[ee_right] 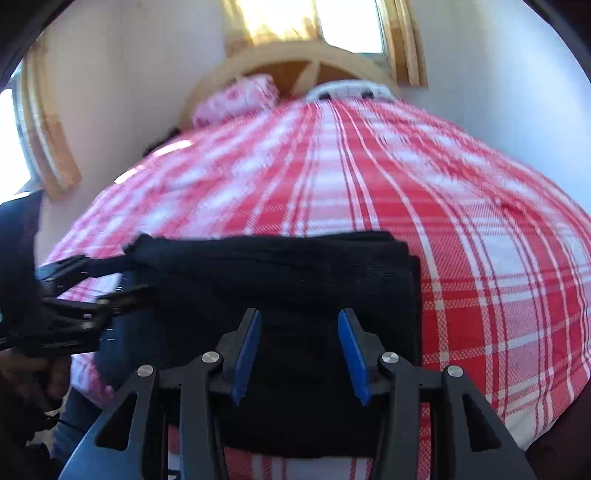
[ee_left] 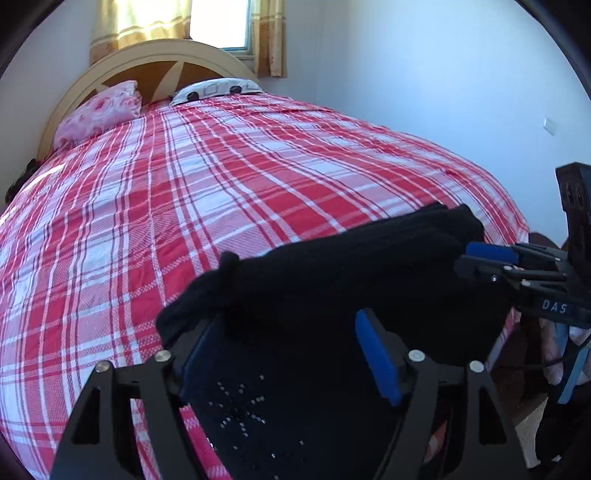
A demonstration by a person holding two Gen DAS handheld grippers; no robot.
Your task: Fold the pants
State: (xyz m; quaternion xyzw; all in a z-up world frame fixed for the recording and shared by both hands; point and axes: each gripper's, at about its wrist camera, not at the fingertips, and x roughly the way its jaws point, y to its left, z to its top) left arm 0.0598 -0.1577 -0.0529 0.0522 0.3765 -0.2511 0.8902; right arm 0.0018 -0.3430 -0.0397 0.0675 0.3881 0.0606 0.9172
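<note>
Black pants (ee_right: 280, 280) lie folded into a thick rectangle near the foot edge of the red and white plaid bed (ee_right: 461, 221). In the left wrist view the pants (ee_left: 332, 280) show a bunched corner and a small white dotted pattern. My left gripper (ee_left: 295, 350) is open, its jaws spread over the pants' left end. My right gripper (ee_right: 299, 350) is open above the near edge of the folded pants, touching nothing. It also shows in the left wrist view (ee_left: 469, 258), at the pants' right end. The left gripper appears in the right wrist view (ee_right: 118, 280), at the pants' left edge.
A pink floral pillow (ee_left: 99, 110) and a white patterned pillow (ee_left: 218, 88) lie against the cream headboard (ee_left: 166, 55). A curtained window (ee_left: 218, 22) is behind it. White walls flank the bed. The bed's foot edge drops off at lower right.
</note>
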